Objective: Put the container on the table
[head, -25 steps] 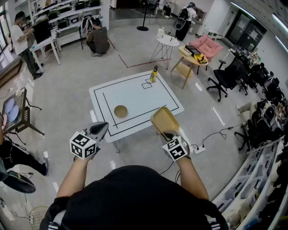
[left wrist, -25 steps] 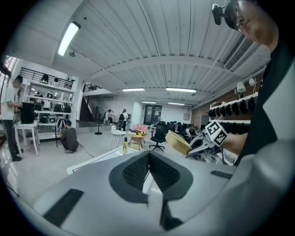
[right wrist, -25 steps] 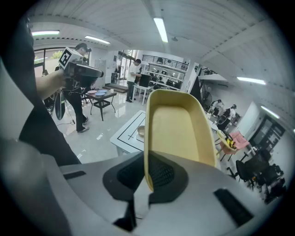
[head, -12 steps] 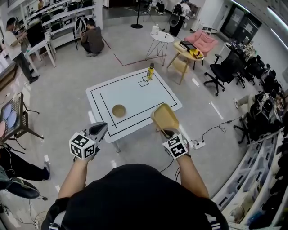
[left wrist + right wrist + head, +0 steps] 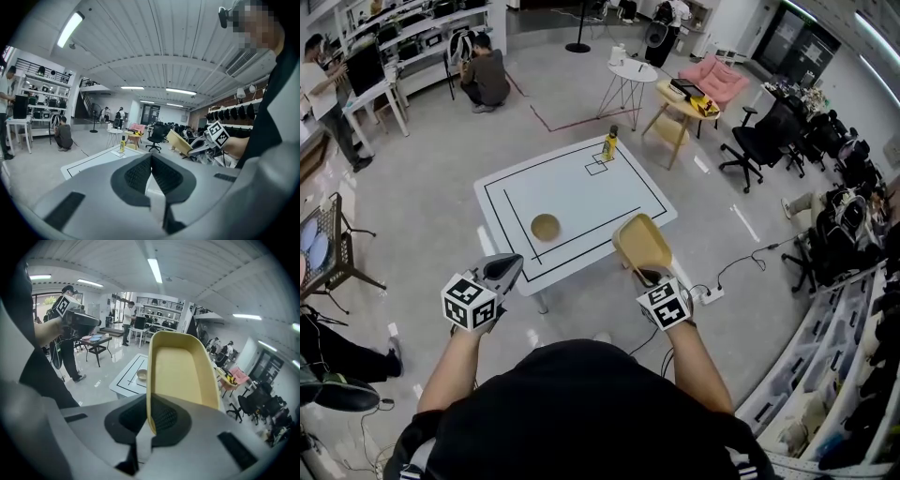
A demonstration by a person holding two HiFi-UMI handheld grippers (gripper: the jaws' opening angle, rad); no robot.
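My right gripper (image 5: 645, 276) is shut on the rim of a tan rectangular container (image 5: 642, 245), held in the air near the front right corner of the white table (image 5: 572, 197). The container (image 5: 183, 369) stands upright and empty in the right gripper view, its near edge pinched between the jaws of that gripper (image 5: 151, 423). My left gripper (image 5: 504, 269) hangs shut and empty short of the table's front left edge; in the left gripper view its jaws (image 5: 151, 180) meet with nothing between them.
A small tan bowl (image 5: 546, 227) lies on the table inside black tape lines. A yellow bottle (image 5: 608, 145) stands at the far side. Round side tables (image 5: 631, 75), a pink seat (image 5: 716, 82), office chairs (image 5: 759, 141), a floor cable (image 5: 741, 267) and people (image 5: 483, 75) surround the table.
The table has drifted slightly nearer and leftward in the head view as the person steps closer. Both grippers keep their pose, the right still holding the container.
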